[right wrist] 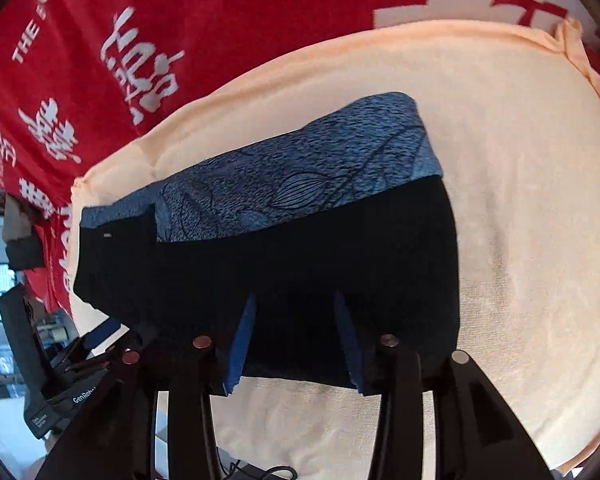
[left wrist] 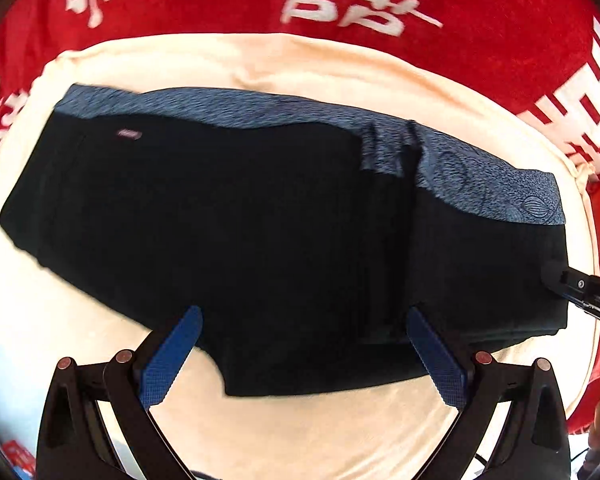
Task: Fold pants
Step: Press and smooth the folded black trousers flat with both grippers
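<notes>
The black pants (left wrist: 240, 220) with a blue patterned band along the far side lie folded over on a cream towel (left wrist: 260, 420). My left gripper (left wrist: 304, 316) is open, its blue pads just above the pants' near edge. The right gripper's tip shows at the right edge of the left wrist view (left wrist: 572, 284), at the pants' right end. In the right wrist view the pants (right wrist: 300, 256) fill the middle, and my right gripper (right wrist: 296, 300) is open with its blue fingers (right wrist: 244, 340) over the near black edge. Neither gripper holds fabric.
The cream towel (right wrist: 520, 220) lies on a red blanket with white characters (left wrist: 220, 0) that surrounds it on the far side and both ends. The left gripper's body (right wrist: 52, 392) shows at the lower left of the right wrist view.
</notes>
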